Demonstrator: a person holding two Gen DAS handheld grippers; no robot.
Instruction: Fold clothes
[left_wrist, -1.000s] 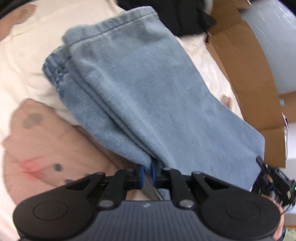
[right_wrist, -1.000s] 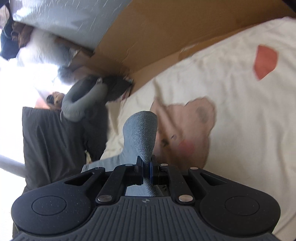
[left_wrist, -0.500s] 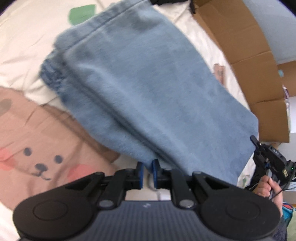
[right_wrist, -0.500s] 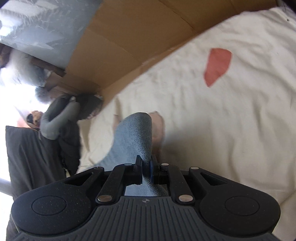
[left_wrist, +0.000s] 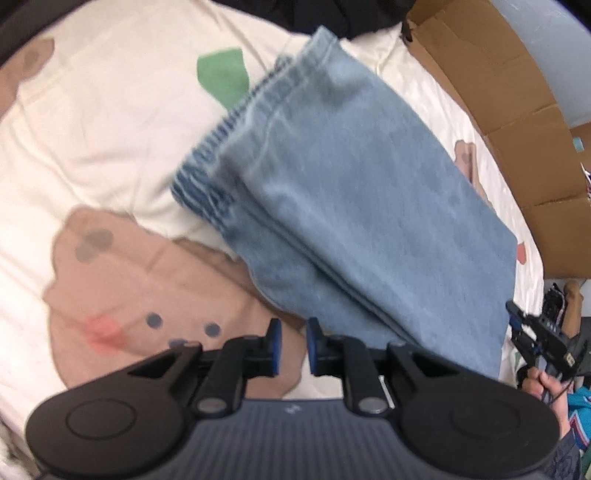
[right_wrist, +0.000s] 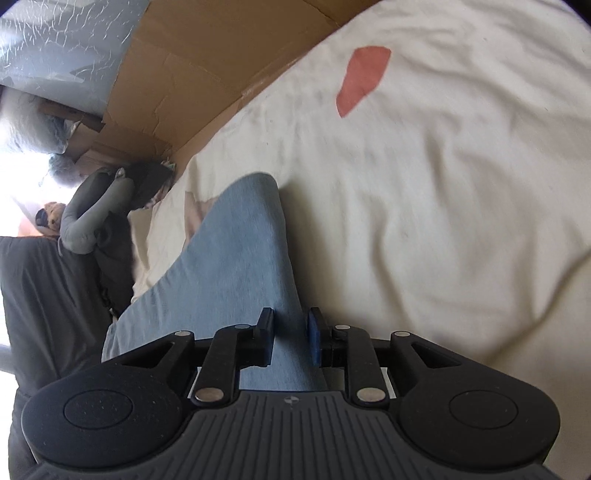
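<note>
Folded light-blue jeans (left_wrist: 343, 206) lie on a cream bedsheet (left_wrist: 92, 129) with bear prints. In the left wrist view my left gripper (left_wrist: 292, 347) is open and empty, just to the left of the jeans' near edge. The right gripper (left_wrist: 532, 332) shows at the far right, by the jeans' corner. In the right wrist view my right gripper (right_wrist: 289, 338) is open, its fingers apart with the jeans' denim (right_wrist: 243, 266) lying between them, not pinched.
Flattened cardboard (left_wrist: 517, 103) runs along the bed's far edge, and also shows in the right wrist view (right_wrist: 207, 74). Dark clothing (left_wrist: 332, 14) lies beyond the jeans. A grey garment and a dark bag (right_wrist: 96, 214) sit at the bedside.
Both grippers have opened and let go of the jeans, which now rest on the sheet. The left gripper has pulled back to the left of the denim.
</note>
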